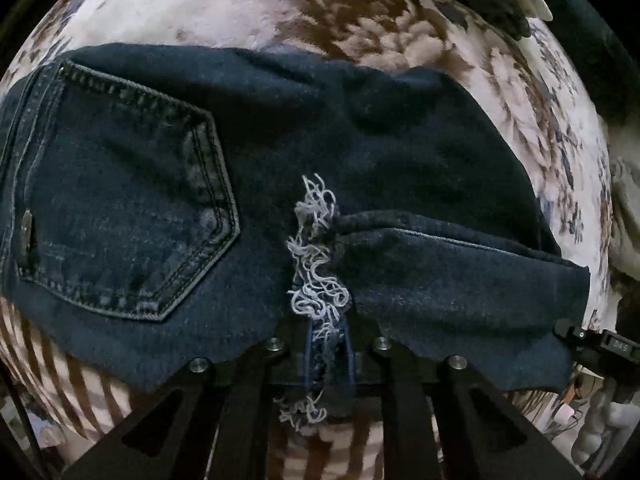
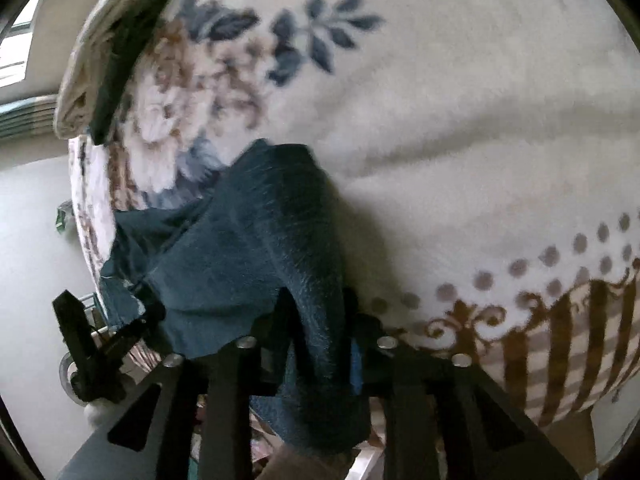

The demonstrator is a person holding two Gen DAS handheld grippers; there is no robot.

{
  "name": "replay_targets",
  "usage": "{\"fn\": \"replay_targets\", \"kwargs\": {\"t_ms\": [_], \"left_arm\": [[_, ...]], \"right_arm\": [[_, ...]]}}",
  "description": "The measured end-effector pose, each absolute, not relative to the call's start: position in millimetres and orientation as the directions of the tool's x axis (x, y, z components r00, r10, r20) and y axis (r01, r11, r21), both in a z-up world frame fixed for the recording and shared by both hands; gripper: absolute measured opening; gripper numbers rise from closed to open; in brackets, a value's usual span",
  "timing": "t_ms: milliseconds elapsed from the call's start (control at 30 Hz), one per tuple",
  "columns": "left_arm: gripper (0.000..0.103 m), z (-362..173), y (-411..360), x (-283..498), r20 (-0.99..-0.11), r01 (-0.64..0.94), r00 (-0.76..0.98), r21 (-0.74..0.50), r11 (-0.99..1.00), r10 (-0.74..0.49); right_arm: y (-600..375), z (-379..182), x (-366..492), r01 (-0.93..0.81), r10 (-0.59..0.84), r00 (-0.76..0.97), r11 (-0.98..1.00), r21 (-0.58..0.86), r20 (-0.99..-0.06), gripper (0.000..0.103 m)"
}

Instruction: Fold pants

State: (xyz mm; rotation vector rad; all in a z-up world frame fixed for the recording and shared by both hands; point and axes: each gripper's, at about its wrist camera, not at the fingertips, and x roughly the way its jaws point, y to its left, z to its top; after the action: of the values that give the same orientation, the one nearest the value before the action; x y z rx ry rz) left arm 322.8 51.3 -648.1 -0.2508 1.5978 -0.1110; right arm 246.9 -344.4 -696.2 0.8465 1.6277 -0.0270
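Both claws are gripping the pants [image 1: 320, 168]: the left claw [image 1: 328, 344] is pinching the frayed hem [image 1: 316, 264], the right claw [image 2: 320, 344] a denim fold, ahead over the blanket [image 2: 460, 120]. Next, probably carrying both edges across together.

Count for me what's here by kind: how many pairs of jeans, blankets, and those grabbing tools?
Dark denim jeans: 1
Floral blanket under them: 1
Grabbing tools, each clamped on the jeans: 2, left gripper and right gripper
Total: 4
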Motion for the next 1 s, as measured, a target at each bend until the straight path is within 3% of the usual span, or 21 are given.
{"fn": "replay_targets", "kwargs": {"t_ms": [200,333,433,533,700,767,800,833,1000], "left_arm": [[0.019,-630.2,68.4,319.5,-0.964,-0.109,-0.001,-0.265,0.958,-0.267],[0.024,-611.6,76.5,313.4,-0.963,-0.075,0.055,-0.267,0.961,-0.263],[0.027,-620.4,78.9,313.7,-0.985,-0.043,0.056,-0.168,0.985,-0.166],[0.028,-623.9,90.9,314.0,-0.978,-0.096,0.046,-0.206,0.974,-0.203],[0.028,-572.1,110.1,301.0,-0.956,-0.095,0.23,-0.208,0.974,-0.182],[0.047,-554.4,124.1,297.3,-0.94,-0.137,0.295,-0.22,0.966,-0.172],[0.085,-548.2,135.4,295.3,-0.931,-0.171,0.321,-0.238,0.956,-0.174],[0.103,-544.5,146.7,294.4,-0.924,-0.212,0.341,-0.256,0.943,-0.175],[0.103,-556.9,211.1,281.5,-0.889,-0.495,0.423,-0.39,0.776,-0.177]], "right_arm": [[-357.1,-708.3,228.8,0.566,0.498,0.019,0.709,0.419,-0.867,0.061],[-354.6,-689.2,216.6,0.539,0.497,0.032,0.722,0.434,-0.867,0.062],[-338.3,-698.8,210.4,0.458,0.392,-0.104,0.835,0.306,-0.914,0.068],[-342.7,-710.3,205.8,0.499,0.379,-0.131,0.824,0.269,-0.916,0.069],[-335.7,-663.1,226.7,0.426,0.244,-0.072,0.884,0.192,-0.967,0.071],[-326.1,-647.2,236.8,0.394,0.192,-0.059,0.906,0.154,-0.98,0.077],[-319.1,-641.6,242.3,0.383,0.179,-0.053,0.912,0.145,-0.982,0.088],[-306.9,-635.9,249.4,0.369,0.167,-0.042,0.919,0.14,-0.985,0.091],[-257.9,-630.6,282.7,0.325,0.191,-0.013,0.929,0.177,-0.981,0.091]]}}
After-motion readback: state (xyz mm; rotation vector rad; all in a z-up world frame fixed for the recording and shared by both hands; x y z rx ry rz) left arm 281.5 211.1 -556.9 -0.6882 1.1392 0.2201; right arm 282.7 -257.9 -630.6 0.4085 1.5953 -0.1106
